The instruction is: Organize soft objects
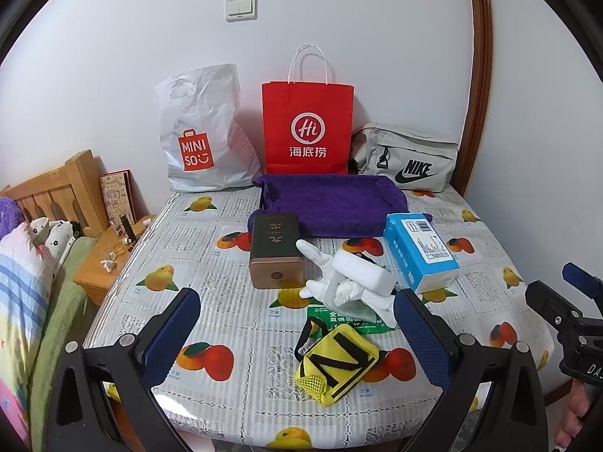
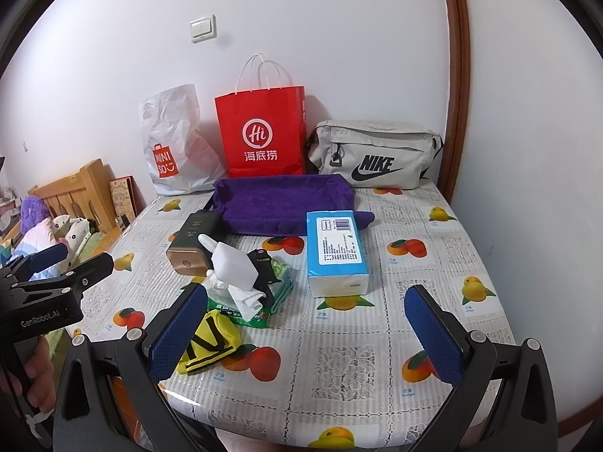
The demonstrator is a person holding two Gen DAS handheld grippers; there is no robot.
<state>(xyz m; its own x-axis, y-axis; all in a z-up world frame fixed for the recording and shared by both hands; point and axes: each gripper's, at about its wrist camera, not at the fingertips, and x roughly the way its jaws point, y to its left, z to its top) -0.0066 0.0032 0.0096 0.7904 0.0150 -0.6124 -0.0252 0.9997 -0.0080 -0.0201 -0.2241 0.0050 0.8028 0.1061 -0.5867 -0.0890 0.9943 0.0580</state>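
A yellow mesh pouch (image 1: 335, 367) with a black N lies near the table's front edge, between my open left gripper's (image 1: 297, 333) fingers; it also shows in the right wrist view (image 2: 209, 341). Behind it lie a green packet (image 1: 339, 318), crumpled white tissue (image 1: 358, 293), a white block (image 1: 363, 271) and a white glove-like thing (image 1: 314, 254). A blue tissue pack (image 2: 335, 252) lies mid-table. A purple towel (image 2: 282, 201) lies at the back. My right gripper (image 2: 305, 333) is open and empty, low over the front edge, right of the pouch.
A dark tin box (image 1: 277, 250) lies left of the pile. At the wall stand a white Miniso bag (image 1: 205, 135), a red paper bag (image 1: 307, 124) and a grey Nike bag (image 1: 409, 158). A bed (image 1: 26, 282) and a wooden nightstand (image 1: 107, 260) are left of the table (image 2: 433, 226).
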